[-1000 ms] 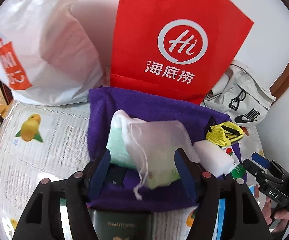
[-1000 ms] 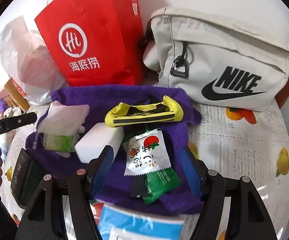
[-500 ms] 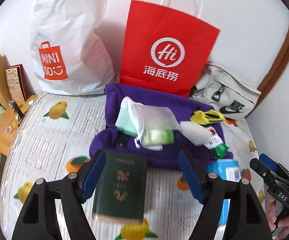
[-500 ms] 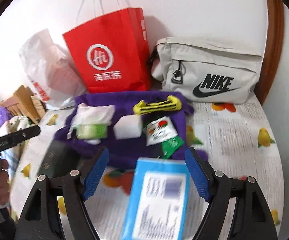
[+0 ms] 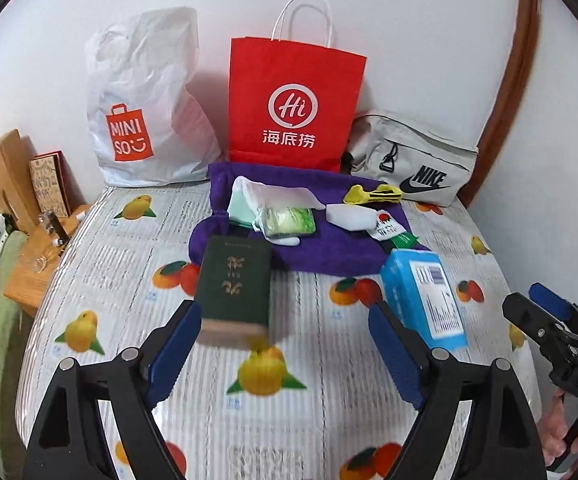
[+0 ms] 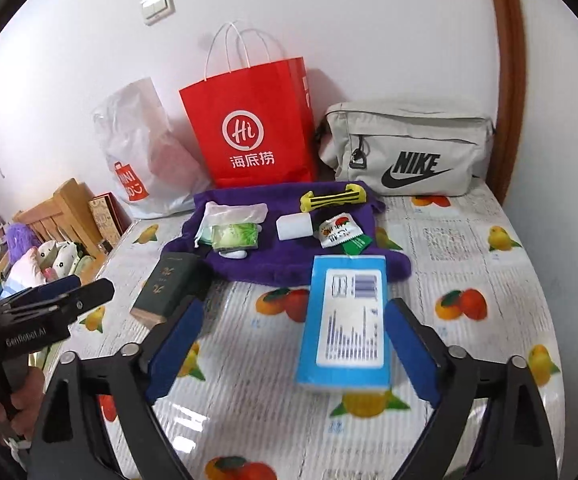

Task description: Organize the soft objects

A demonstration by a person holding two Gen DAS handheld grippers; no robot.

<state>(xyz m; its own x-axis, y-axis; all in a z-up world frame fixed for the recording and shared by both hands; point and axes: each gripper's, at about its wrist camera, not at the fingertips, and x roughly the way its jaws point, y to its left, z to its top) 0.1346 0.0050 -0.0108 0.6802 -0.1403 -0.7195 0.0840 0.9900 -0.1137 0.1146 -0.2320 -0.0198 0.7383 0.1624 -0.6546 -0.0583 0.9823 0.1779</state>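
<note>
Both your left tongs (image 5: 285, 340) and right tongs (image 6: 293, 340) stand wide and hold nothing. The small soft things lie on the purple cloth (image 5: 321, 248) at 12 o'clock; whether sorting is finished, you cannot tell.

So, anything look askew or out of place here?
Slightly: the dark green book and blue packet both overlap the purple cloth's front edge at a tilt. Nothing spilled or damaged.

"MINISO" on the white plastic bag (image 5: 145, 100), "Hi 海底捞" on the red paper bag (image 5: 293, 104) — "NIKE" on the grey pouch (image 5: 417, 160).
</note>
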